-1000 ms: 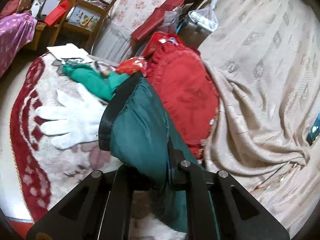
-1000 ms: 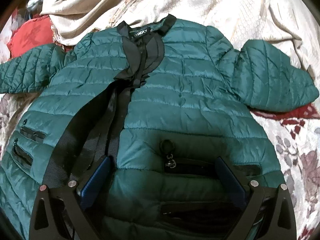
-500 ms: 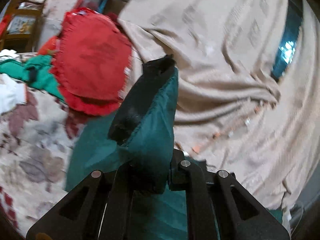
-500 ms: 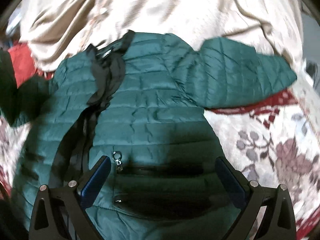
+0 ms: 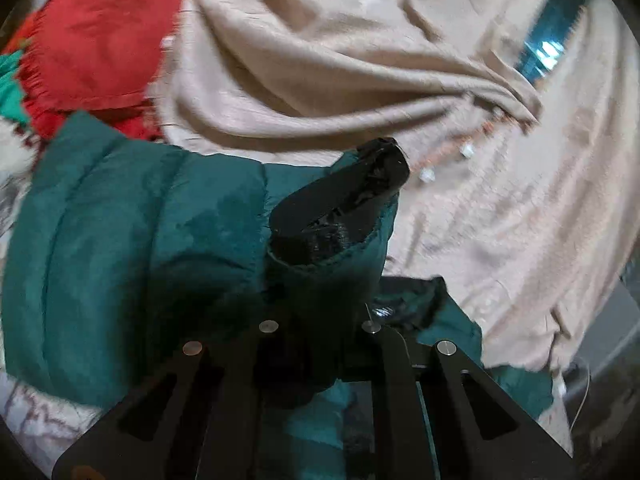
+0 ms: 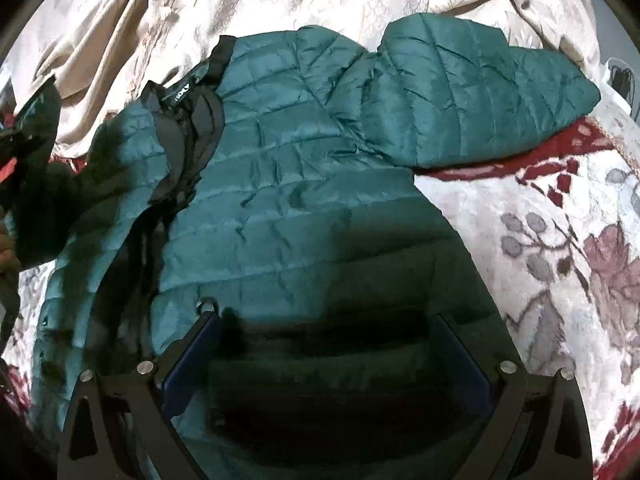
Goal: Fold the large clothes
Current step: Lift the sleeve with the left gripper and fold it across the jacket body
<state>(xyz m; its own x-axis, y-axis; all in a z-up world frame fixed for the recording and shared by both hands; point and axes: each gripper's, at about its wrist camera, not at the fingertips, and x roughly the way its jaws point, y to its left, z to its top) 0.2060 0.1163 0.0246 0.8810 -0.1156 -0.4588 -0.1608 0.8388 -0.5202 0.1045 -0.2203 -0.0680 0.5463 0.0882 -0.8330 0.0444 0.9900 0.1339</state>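
A dark green quilted jacket (image 6: 304,184) lies front up on a floral blanket, collar away from me, its right sleeve (image 6: 480,104) spread out to the right. My left gripper (image 5: 320,320) is shut on the cuff of the left sleeve (image 5: 332,232), whose black lining shows, and holds it raised over the jacket near the collar; that sleeve (image 5: 120,232) bends up from the left. My right gripper (image 6: 326,356) is open, hovering just above the jacket's lower front, holding nothing.
A beige crumpled throw (image 5: 360,80) covers the area behind the jacket. A red fringed cushion (image 5: 96,40) lies at the far left. The floral blanket (image 6: 560,260) spreads to the right of the jacket.
My left gripper has carried the sleeve cuff rightward from the cushion side to over the jacket's collar area. My right gripper has shifted right along the jacket's lower front and stayed open.
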